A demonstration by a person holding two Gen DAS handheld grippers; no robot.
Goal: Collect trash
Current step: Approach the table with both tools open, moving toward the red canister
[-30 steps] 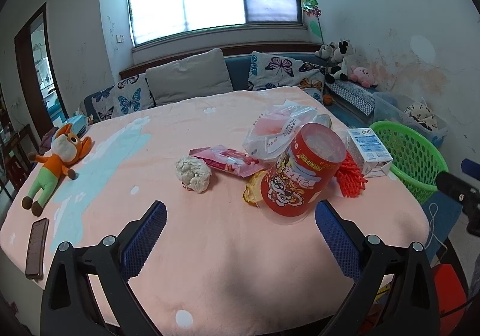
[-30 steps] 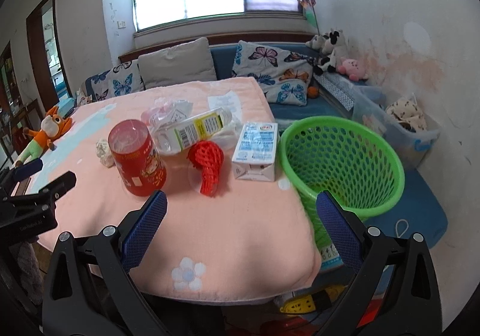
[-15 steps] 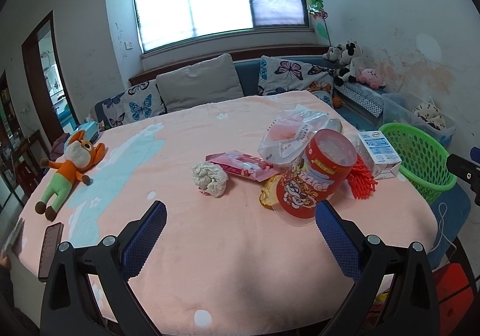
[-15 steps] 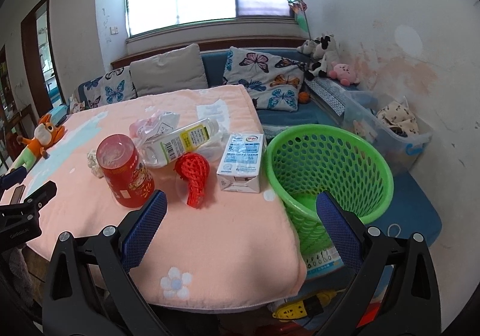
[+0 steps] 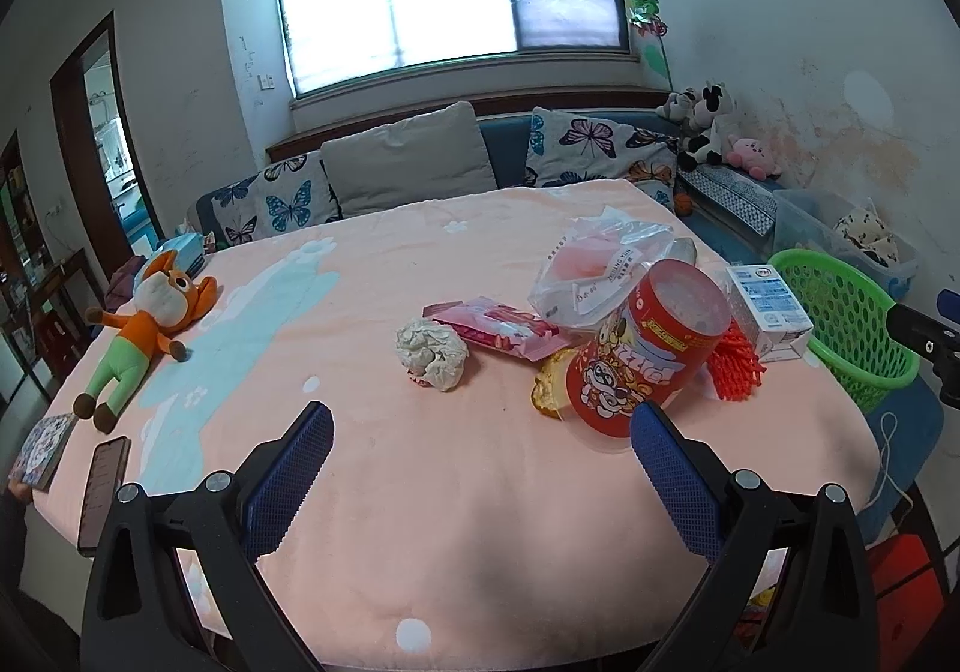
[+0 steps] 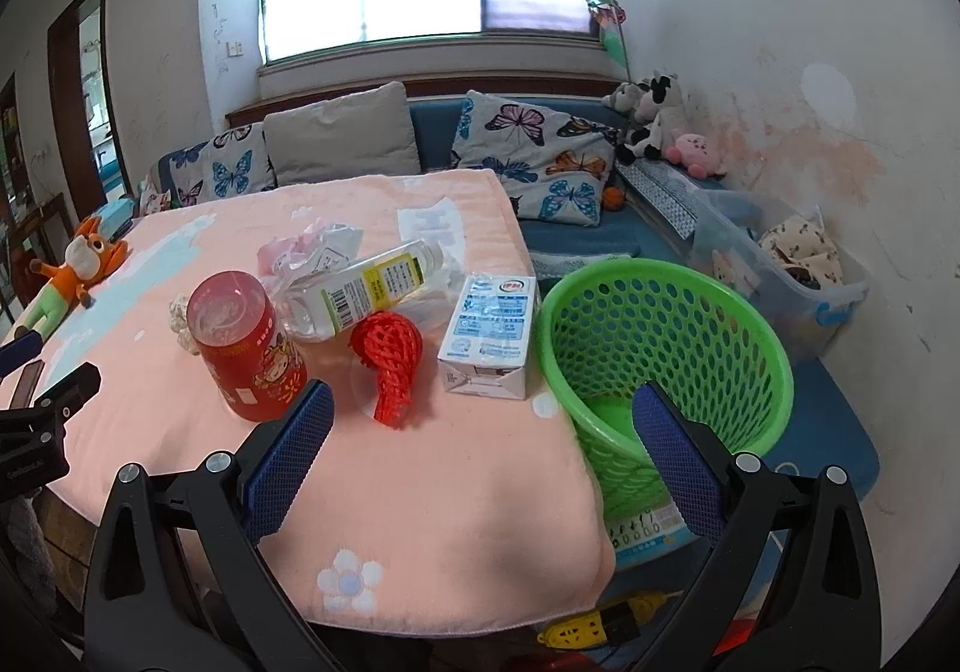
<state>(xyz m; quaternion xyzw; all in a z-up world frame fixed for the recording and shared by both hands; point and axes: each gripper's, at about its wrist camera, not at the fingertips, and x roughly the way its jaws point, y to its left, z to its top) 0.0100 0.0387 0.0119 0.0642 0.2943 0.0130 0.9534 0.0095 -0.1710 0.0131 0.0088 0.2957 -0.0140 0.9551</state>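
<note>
Farther back: red cup (image 5: 645,348) beyond fingers (image 5: 675,477)

The left gripper (image 5: 480,477) and right gripper (image 6: 483,453) are alike in build: black moulded plastic arms with triangular cut-outs, two round silver screws at each arm's joint, and blue fingers (image 5: 288,483) faced with a fine cross-hatched grip texture.

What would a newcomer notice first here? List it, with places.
The cluster of litter on the pink-blanketed table: a red cartoon-printed cylindrical can, a red foam net sleeve and a white milk carton to its right. Just past the table's right edge stands a bright green perforated plastic basket.
</note>
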